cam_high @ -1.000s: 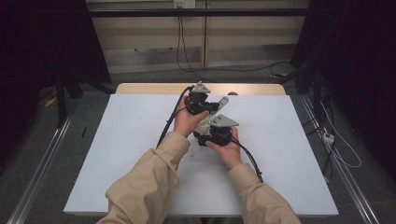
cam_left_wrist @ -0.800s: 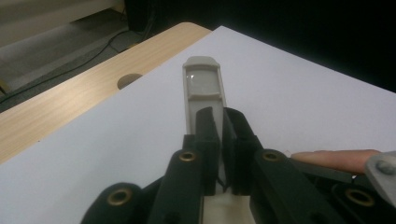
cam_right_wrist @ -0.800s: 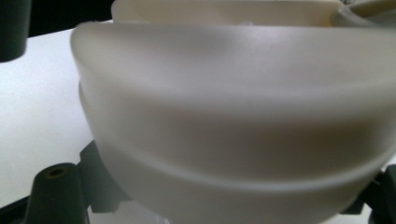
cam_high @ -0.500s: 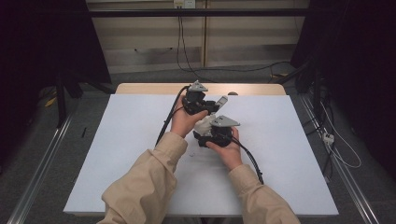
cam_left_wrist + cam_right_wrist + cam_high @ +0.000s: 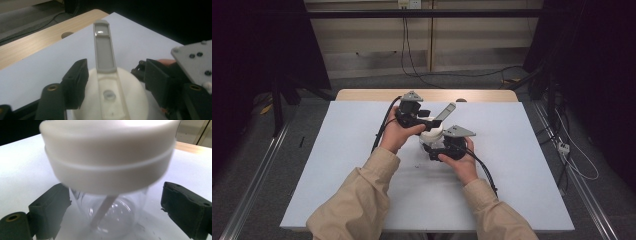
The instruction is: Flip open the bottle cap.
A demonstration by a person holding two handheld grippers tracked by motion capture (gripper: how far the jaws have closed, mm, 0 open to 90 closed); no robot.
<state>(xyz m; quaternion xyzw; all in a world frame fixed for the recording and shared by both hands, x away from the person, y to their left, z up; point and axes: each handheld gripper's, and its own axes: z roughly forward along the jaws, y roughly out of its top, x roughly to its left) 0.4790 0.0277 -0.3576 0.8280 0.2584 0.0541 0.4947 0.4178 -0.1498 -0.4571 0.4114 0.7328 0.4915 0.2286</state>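
Desk [image 5: 337, 165] covered with a white sheet, wooden edge exposed at the far side. Left gripper [image 5: 428, 121] held in the left hand [image 5: 396, 134], left of centre, its jaws pointing toward the middle of the desk; jaws have just been opening and now stand spread, one on each side of the white lid [image 5: 110, 100], the left pad just beside the lid's rim, the right pad clear of it. From the lid a grey flip spout [image 5: 103, 47] rises upright and tilted slightly away. Clear plastic jar [image 5: 110, 212] stands on the desk near its centre, under the lid, between the two grippers; a straw-like tube [image 5: 103, 211] slants inside it. Lid sits askew on the jar in the right gripper view; whether it is screwed down cannot be told. Right gripper [image 5: 437, 149] held in the right hand [image 5: 462, 162], just right of the jar, low at the jar's body; jaws have just been opening and now stand spread either side of the clear wall, pads not pressing it.
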